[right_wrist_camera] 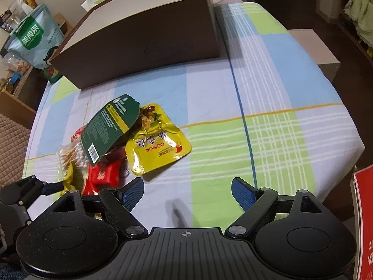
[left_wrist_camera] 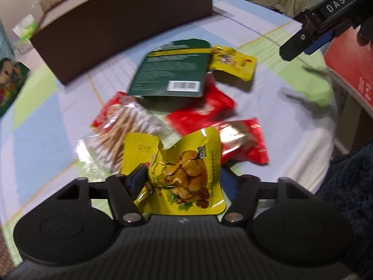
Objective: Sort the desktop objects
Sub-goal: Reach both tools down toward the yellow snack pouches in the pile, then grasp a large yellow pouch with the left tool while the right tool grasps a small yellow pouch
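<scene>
Clamped between the fingers of the left gripper (left_wrist_camera: 181,177) is a yellow snack pouch (left_wrist_camera: 184,163), printed with chestnuts. The grip sits on the pouch's lower half, near one side seam, probably because the flat sealed edge gives the fingers something thin and firm to pinch. The pouch stands nearly upright in the left wrist view, its long axis running away from the gripper, its torn, crumpled top edge pointing toward the pile beyond. Whether it is off the table or resting on it I cannot tell.

Beyond it the rest of the heap lies on the table (right_wrist_camera: 268,88), covered by a checked cloth. A bag of cotton swabs (left_wrist_camera: 121,135) lies to the left, two red packets (left_wrist_camera: 202,109) to the right, and a dark green card (left_wrist_camera: 170,70) leans on top with its barcode end nearer the camera and its long axis slanting up and away. A second yellow pouch (right_wrist_camera: 156,140) lies flat just beside the card, its long axis running diagonally across the cloth.

A large brown box (right_wrist_camera: 144,30) stands open at the far side of the table, well apart from the heap; it is likely where sorted things go, though the pictures do not settle that.

The right gripper (right_wrist_camera: 186,193) hangs over bare cloth with its blue fingers spread wide, holding nothing.
</scene>
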Demonstrator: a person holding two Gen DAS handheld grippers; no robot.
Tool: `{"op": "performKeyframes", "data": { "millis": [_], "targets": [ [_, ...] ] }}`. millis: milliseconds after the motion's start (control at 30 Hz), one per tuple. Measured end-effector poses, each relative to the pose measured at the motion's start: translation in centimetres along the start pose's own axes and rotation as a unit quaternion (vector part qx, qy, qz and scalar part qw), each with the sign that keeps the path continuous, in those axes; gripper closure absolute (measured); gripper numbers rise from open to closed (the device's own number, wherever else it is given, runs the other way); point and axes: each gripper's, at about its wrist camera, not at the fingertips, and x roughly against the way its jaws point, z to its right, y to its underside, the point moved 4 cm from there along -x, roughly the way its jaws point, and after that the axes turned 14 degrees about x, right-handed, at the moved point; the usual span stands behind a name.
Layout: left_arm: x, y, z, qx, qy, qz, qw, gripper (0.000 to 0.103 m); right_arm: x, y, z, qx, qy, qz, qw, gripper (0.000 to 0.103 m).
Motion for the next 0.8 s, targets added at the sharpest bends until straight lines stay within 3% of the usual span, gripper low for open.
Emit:
{"op": "performKeyframes", "data": {
  "millis": [67,367,633,800],
  "targets": [
    [0.5,-0.2,-0.8,0.012,-0.004,0.002,0.9999,0.053,-0.2,-0.3,-0.1,0.006,-0.005,0.001,1.0,0.018],
    [4.7,-2.3,-4.4,0.118,0.022,0.043,0.9918,0.055,-0.9,-1.9,-0.9,0.033,-0.031,0.007,0.999,0.018],
    [6.7,-3.8,-5.3,0.163,0.032,0.074,0.9833,0.055,-2.5,-2.9,-2.5,0.066,-0.061,0.004,0.996,0.018],
    [6.8,-4.1,-5.4,0.177,0.042,0.078,0.9801,0.055,-4.7,-3.2,-3.1,0.125,-0.046,-0.004,0.991,0.018]
  ]
}}
